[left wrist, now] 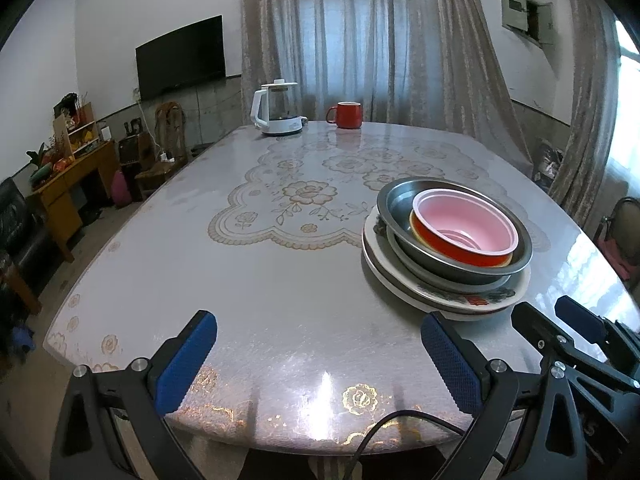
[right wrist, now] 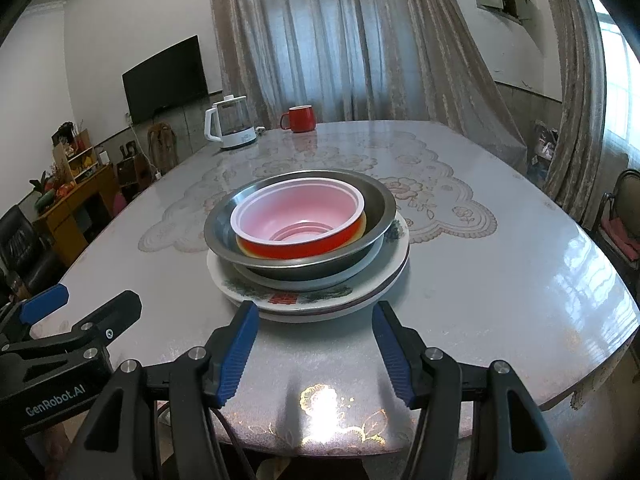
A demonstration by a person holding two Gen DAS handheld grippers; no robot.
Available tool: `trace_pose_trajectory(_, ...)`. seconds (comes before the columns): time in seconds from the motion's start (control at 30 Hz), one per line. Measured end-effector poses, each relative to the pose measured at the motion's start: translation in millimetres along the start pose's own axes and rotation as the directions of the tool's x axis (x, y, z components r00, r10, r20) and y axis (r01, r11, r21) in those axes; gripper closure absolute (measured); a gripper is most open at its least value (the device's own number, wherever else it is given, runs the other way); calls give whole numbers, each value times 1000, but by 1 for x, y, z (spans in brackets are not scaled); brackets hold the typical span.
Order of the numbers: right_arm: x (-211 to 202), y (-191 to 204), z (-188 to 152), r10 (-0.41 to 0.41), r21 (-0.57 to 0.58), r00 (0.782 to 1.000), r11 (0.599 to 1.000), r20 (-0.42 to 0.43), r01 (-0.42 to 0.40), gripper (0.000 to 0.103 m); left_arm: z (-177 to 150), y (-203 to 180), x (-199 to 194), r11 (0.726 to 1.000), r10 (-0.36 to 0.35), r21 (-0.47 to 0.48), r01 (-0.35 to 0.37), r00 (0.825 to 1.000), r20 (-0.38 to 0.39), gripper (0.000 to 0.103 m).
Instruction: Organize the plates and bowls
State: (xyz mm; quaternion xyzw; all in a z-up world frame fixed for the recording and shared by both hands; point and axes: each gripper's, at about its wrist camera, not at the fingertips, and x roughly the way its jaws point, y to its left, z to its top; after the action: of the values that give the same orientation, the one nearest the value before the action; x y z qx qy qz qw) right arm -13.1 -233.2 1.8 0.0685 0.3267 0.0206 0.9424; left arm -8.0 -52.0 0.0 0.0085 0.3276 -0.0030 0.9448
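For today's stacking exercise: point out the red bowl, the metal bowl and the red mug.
red bowl [right wrist: 298, 216]: right wrist view, pink inner wall.
metal bowl [right wrist: 376, 196]: right wrist view, right inner wall.
red mug [left wrist: 349, 115]: left wrist view, body.

The bowl [right wrist: 298, 222] is red outside and pale pink inside; it sits in a dull grey metal basin [right wrist: 376, 200]. The plates [right wrist: 320, 300] below are white, with dark green leaf motifs and a red emblem on the rim. The tablecloth [left wrist: 280, 300] is silvery grey with beige-gold roses and scalloped lace outlines. The mug [left wrist: 347, 115] is red, the kettle [left wrist: 276, 110] white — the gripper pads [right wrist: 236, 354] blue on black frames.
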Motion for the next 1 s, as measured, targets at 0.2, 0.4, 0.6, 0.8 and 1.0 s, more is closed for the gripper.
trace_pose_trajectory(0.2,0,0,0,-2,0,1000,1000,-3,2,43,-1,0,-1,1000,4,4,-4,1000,3,0)
trace_pose_trajectory(0.4,1,1,0,0,-1,1000,1000,-5,0,43,-1,0,-2,1000,8,3,-8,1000,4,0)
trace_pose_trajectory(0.6,3,2,-2,4,2,1000,1000,-14,-4,43,-1,0,-2,1000,11,4,-11,1000,1,0)
trace_pose_trajectory(0.8,4,3,-2,3,-3,1000,1000,-21,-3,43,-2,0,0,1000,6,8,-6,1000,-2,0)
trace_pose_trajectory(1.0,6,2,-2,2,-1,1000,1000,-24,-2,43,-2,-1,0,1000,4,10,-4,1000,-2,0)
